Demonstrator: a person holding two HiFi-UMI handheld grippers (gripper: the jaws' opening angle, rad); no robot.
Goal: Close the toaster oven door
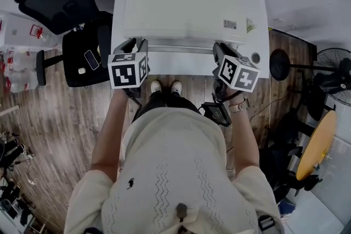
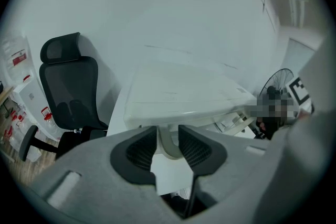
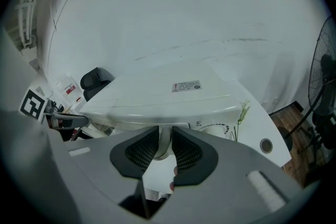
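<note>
toaster oven [image 1: 186, 8] sitting on white table [image 1: 262, 66], door handle [image 1: 181, 50] riding tight under its top edge, looking closed | right gripper [image 3: 165, 145] clamping door handle | left gripper [image 2: 167, 139] straddling it, pads slack | I'm aiming to press in squarely, confirming the seat before letting go

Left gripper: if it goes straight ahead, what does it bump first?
The white door handle, already between its fingers; just behind sits the toaster oven, though depth is unclear.

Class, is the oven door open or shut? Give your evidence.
Shut, apparently: the handle sits just under the front edge of the oven, and nothing lies folded down over the table.
</note>
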